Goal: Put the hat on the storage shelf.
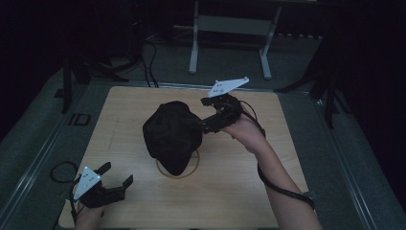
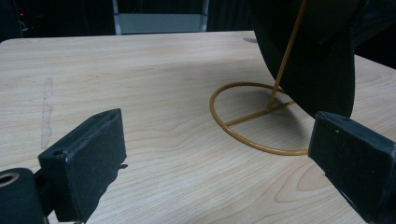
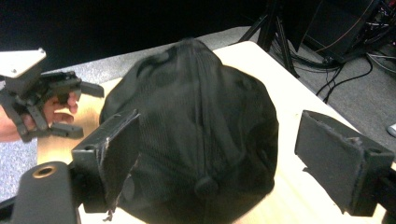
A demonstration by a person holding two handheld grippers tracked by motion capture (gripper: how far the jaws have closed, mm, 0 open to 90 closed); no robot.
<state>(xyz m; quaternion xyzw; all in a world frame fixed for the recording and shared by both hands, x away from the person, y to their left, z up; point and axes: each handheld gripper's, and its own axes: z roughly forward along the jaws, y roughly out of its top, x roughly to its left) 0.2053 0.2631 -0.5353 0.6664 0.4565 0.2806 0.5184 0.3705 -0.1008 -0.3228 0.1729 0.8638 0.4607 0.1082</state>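
Observation:
A black cap (image 1: 170, 134) hangs on a gold wire stand (image 1: 193, 165) in the middle of the wooden table (image 1: 239, 191). My right gripper (image 1: 203, 123) is at the cap's right side, held by a hand, with its jaws toward the cap. In the right gripper view it (image 3: 219, 140) is open, and the cap's crown (image 3: 196, 121) lies between the wide-set jaws, not pinched. My left gripper (image 1: 117, 173) rests low near the front left corner, open and empty. In its own view it (image 2: 215, 154) faces the stand's ring (image 2: 233, 132) and the cap's lower edge (image 2: 317, 51).
Bare wood lies on every side of the stand. A grey metal frame (image 1: 230, 28) stands on the floor beyond the far edge, with cables (image 1: 148, 62) beside it. A cable loop (image 1: 60, 172) lies off the table's left edge.

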